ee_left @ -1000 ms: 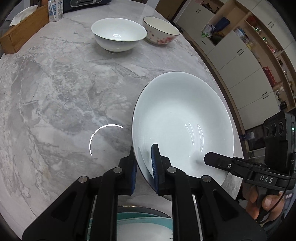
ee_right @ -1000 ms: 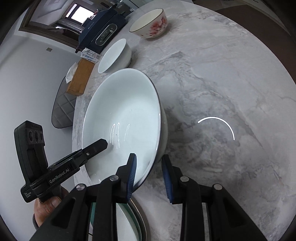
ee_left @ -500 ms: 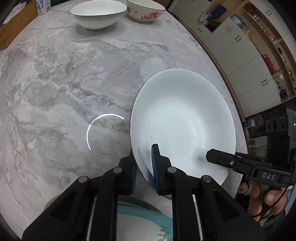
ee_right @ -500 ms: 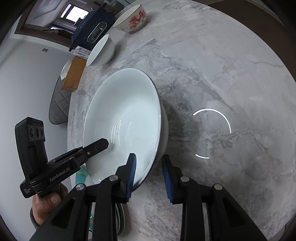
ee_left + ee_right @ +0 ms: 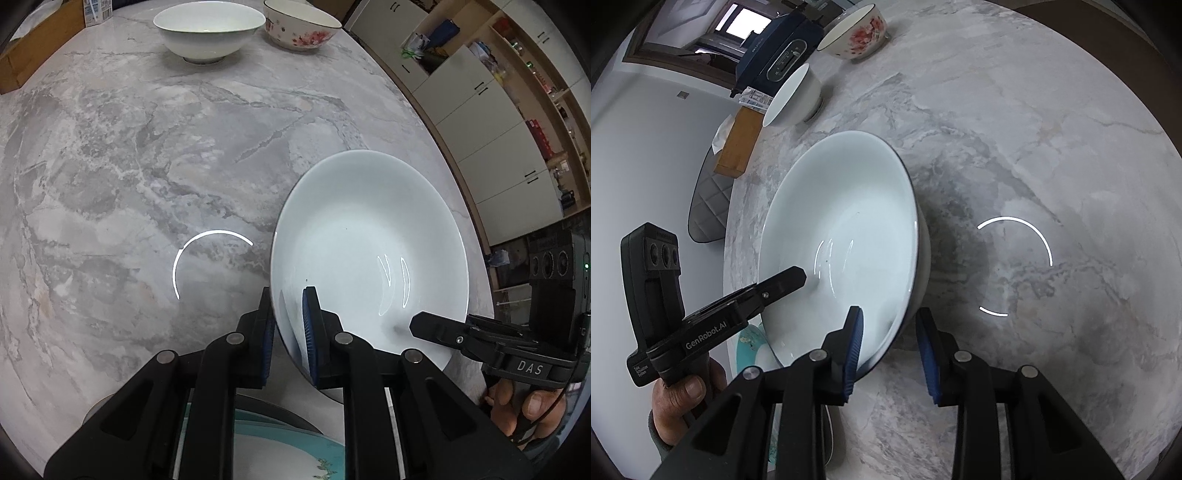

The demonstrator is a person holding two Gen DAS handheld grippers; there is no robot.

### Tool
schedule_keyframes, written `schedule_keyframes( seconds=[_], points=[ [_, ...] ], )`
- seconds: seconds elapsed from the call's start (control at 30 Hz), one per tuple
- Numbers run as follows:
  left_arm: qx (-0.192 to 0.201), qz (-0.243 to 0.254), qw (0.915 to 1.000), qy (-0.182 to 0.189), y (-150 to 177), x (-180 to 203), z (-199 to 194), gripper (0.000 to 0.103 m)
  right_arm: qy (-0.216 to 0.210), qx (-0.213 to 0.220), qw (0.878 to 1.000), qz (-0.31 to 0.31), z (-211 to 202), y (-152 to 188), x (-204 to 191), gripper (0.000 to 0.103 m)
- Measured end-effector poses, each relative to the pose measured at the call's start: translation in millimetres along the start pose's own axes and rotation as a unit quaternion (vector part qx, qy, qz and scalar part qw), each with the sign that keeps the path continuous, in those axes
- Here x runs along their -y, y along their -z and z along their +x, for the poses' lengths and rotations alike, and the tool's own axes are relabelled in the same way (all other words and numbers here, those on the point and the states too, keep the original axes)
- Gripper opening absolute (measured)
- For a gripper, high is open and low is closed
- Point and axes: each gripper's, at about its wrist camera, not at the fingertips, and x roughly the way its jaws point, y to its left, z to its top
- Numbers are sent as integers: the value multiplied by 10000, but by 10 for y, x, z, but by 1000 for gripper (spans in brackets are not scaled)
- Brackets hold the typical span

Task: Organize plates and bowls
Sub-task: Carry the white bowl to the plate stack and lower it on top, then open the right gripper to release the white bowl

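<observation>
grey marbled tabletop (image 5: 155,155) fills both views, with cupboards along its far edge in the left view. your left claw (image 5: 289,321) is clamped on the near rim of the large white bowl (image 5: 369,251), one blue pad inside and one outside. your right claw (image 5: 889,343) straddles the same bowl's rim (image 5: 849,229); its jaws are opening, the inner pad near the rim, the outer pad clear of the wall. the bowl is tilted, sitting partly over a teal-patterned plate (image 5: 280,446) at the tabletop's near edge. a plain white bowl (image 5: 208,29) and a flowered bowl (image 5: 301,24) stand side by side, well apart, at the far side.
</observation>
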Motion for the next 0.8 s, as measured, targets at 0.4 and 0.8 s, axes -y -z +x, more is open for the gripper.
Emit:
schedule_keyframes(
  seconds=[0.4,0.8],
  points=[
    [720,-392,9965,184,-138,-432,-667,93,-255,575,9980,-33,-535,-32,110,103],
    [1845,-974,9776,263,-1011,-1137,-1080,103,-588,673,9949,-469,-692,-992,-270,103]
  ],
)
